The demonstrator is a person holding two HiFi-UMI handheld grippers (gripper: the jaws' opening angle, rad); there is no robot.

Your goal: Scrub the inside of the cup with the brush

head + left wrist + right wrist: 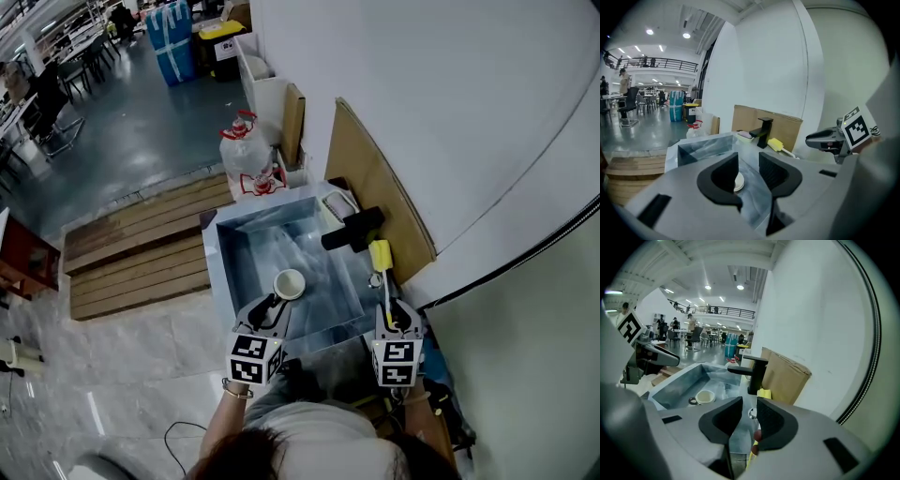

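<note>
Cup (pixel 289 283) upright in the sink (pixel 234 253), handy for the left gripper (pixel 266 311), jaws spread, just short of it. Brush (pixel 380 255) lies on the rim by the faucet (pixel 353 230), handle toward the right gripper (pixel 392 314), also spread, pinching nothing. Only the right gripper view shows the handle's red end below its jaws.

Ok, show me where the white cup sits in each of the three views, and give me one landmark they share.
Head view: cup in the sink, picture centre, just ahead of the left gripper.
Left gripper view: cup low centre, partly behind the left-hand jaw.
Right gripper view: cup left of centre, on the sink floor.
Shared landmark: the black faucet on the sink's rim.
</note>
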